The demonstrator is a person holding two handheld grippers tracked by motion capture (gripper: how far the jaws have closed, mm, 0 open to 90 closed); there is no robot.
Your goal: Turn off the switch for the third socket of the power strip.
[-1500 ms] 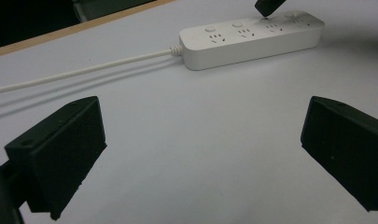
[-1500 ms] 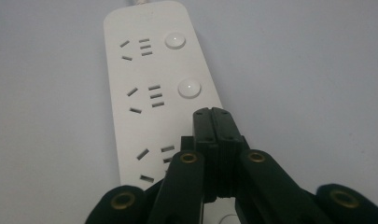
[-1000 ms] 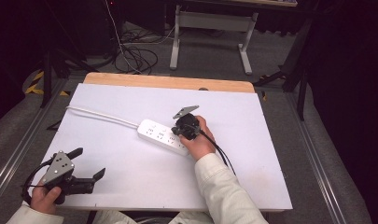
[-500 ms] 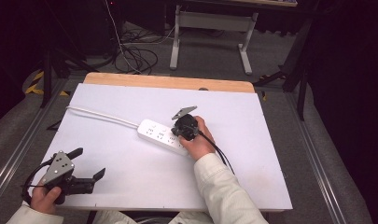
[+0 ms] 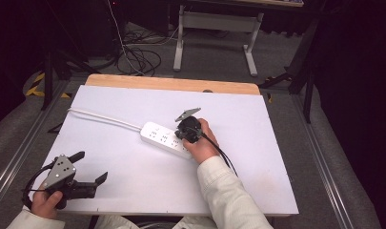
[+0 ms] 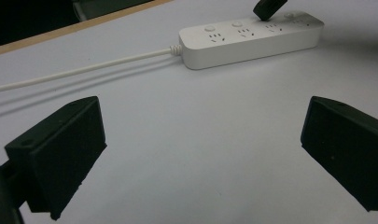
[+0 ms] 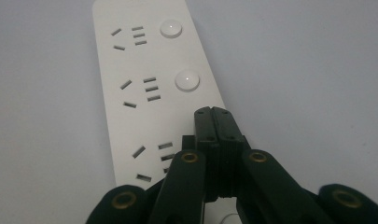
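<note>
The white power strip (image 5: pixel 166 139) is laid in the middle of the table (image 5: pixel 257 143), the right gripper (image 7: pixel 213 114) is pressed on it tightly closed and empty, and the left gripper (image 5: pixel 88 167) is held wide open and empty, well apart from the strip.

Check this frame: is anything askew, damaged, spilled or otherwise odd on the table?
Nothing stands out. The white plastic power strip lies flat on the white tabletop, angled across it, with its white cord trailing off to the left edge. The right gripper, jaws shut, rests its tip on the strip near a round button. The left gripper sits open, apart.
</note>
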